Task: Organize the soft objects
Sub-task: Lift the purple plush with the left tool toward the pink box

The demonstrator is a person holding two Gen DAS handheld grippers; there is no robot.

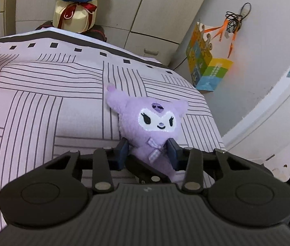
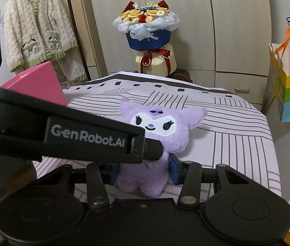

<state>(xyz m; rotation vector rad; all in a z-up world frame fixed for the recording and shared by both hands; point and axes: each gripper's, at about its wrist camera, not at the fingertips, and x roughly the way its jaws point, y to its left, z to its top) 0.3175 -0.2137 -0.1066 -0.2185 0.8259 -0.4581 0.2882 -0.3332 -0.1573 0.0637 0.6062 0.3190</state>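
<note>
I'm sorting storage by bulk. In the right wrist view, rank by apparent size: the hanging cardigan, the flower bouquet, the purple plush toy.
1. Cardigan.
2. Purple plush toy and flower bouquet look about alike; the toy sits nearer the camera, so no firm ranking.

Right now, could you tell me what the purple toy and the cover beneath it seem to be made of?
The purple toy looks like short-pile plush, fuzzy and matte, with a smoother embroidered white face and a gingham ribbon bow. The cover looks like thin woven fabric, probably cotton or a blend: flat, matte, printed with dark lines, and softly creased.
</note>
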